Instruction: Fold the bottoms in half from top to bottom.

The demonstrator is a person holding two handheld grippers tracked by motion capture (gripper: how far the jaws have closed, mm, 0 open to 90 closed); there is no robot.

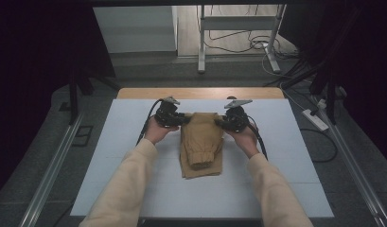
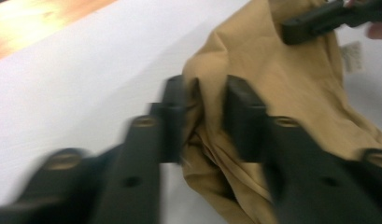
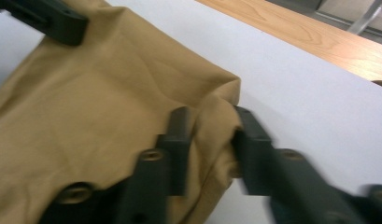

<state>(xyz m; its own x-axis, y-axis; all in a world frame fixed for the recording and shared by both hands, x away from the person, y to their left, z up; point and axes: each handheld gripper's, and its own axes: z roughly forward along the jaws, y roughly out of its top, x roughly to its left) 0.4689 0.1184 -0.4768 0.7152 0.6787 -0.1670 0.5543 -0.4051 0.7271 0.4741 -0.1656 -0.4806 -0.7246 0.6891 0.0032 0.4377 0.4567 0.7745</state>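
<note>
White board (image 1: 134, 156) is laid over a wooden table (image 1: 200, 92), and grey floor with cables is seen behind it. A tan folded garment (image 1: 201, 142) is spread near the middle of the board, with a gathered cuff lying on top of it toward the near side. The far corners of the garment are met by two black claws, one held in each hand. The left gripper (image 1: 182, 119) is placed at the far left corner, and in the left gripper view (image 2: 202, 114) a fold of cloth is seen between its jaws. The jaws are parted a bit, and the cloth is not squeezed by them. The right gripper (image 1: 220, 122) is placed at the far right corner, and in the right gripper view (image 3: 212, 140) the cloth corner is seen between its jaws, which are also parted and loose around it. A small white label (image 2: 352, 55) is seen on the garment.
</note>
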